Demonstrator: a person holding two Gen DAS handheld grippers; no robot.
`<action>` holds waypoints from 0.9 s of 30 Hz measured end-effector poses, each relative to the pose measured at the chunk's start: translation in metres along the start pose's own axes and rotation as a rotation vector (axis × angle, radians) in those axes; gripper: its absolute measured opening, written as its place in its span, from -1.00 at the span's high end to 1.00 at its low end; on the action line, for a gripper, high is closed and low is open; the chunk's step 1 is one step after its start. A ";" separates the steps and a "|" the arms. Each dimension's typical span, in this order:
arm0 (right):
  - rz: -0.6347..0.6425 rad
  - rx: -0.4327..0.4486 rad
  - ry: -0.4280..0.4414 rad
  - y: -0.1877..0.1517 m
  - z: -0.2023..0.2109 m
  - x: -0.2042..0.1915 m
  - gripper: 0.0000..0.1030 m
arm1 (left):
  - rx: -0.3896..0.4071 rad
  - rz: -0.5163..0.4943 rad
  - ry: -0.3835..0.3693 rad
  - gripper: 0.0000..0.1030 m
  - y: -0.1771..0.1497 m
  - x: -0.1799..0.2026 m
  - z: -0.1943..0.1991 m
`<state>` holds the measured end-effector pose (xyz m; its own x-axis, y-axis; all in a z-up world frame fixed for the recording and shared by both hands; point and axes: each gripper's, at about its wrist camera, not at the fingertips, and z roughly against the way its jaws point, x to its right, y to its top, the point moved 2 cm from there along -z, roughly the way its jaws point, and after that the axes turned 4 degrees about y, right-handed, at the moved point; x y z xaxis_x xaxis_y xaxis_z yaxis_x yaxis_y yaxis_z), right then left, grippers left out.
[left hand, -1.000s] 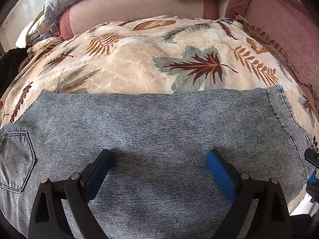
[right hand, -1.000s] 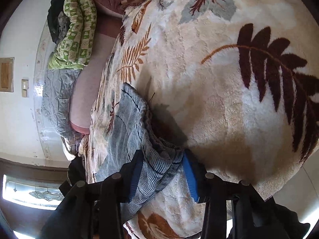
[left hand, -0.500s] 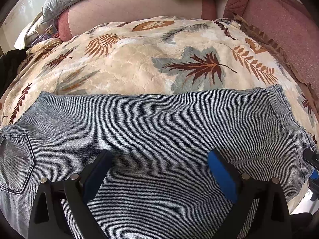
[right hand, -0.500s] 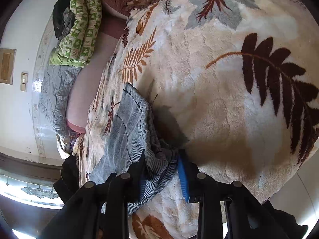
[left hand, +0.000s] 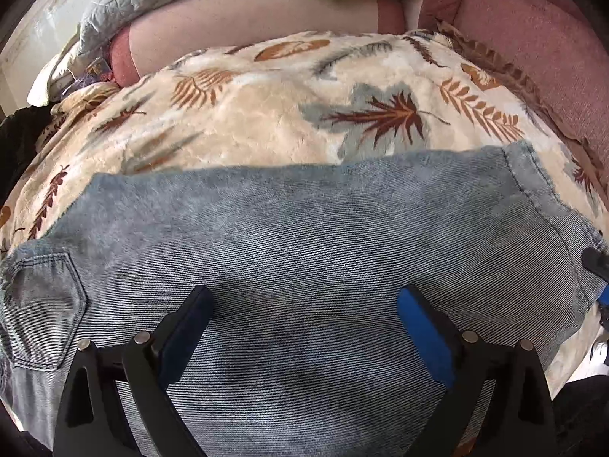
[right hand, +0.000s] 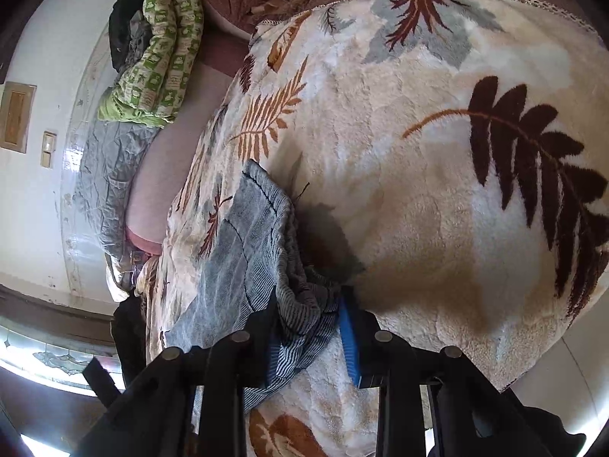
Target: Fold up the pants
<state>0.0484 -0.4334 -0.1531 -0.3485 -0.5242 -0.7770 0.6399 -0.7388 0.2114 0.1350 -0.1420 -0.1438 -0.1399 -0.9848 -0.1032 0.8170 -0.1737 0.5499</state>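
Daylight is bright and soft; in the right wrist view a window glares at eight o'clock, and a dark shadow lies beside the pants. Fisheye distortion bends both pictures, edges black; the left wrist view is slightly blurred

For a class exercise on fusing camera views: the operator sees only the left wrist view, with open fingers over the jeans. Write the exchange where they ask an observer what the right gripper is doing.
Operator: Is the right gripper holding anything?
Observer: Yes, bunched denim at the hem end of the jeans sits between its fingers.
Operator: Is that end flat on the blanket?
Observer: No, it is gathered up and casts a dark shadow on the blanket.
Operator: Anything past it?
Observer: A rolled green patterned quilt by the wall.
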 end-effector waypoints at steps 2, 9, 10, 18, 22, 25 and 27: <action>-0.002 0.003 -0.001 -0.001 0.001 0.000 0.44 | 0.006 -0.001 0.005 -0.93 0.001 0.000 0.000; 0.010 0.010 -0.008 -0.002 0.002 -0.001 0.44 | -0.016 0.007 -0.010 -0.93 0.004 -0.001 -0.003; 0.014 0.012 -0.007 -0.002 0.002 -0.001 0.44 | -0.023 0.012 -0.019 -0.92 0.005 -0.003 -0.002; 0.184 0.064 -0.082 -0.007 0.012 -0.039 0.48 | 0.126 0.187 -0.131 -0.90 0.007 -0.066 0.053; 0.412 0.105 -0.124 -0.021 0.016 -0.109 0.49 | 0.138 0.269 -0.138 -0.90 -0.003 -0.114 0.063; 0.644 0.120 -0.151 -0.053 0.008 -0.175 0.49 | 0.158 0.347 -0.141 -0.90 -0.014 -0.147 0.071; 0.802 0.110 -0.149 -0.087 -0.004 -0.215 0.49 | 0.178 0.395 -0.136 -0.90 -0.023 -0.170 0.078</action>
<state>0.0705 -0.2551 -0.0068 0.0944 -0.9554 -0.2799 0.6649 -0.1488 0.7320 0.0968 0.0285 -0.0742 0.0808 -0.9658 0.2464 0.7153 0.2284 0.6605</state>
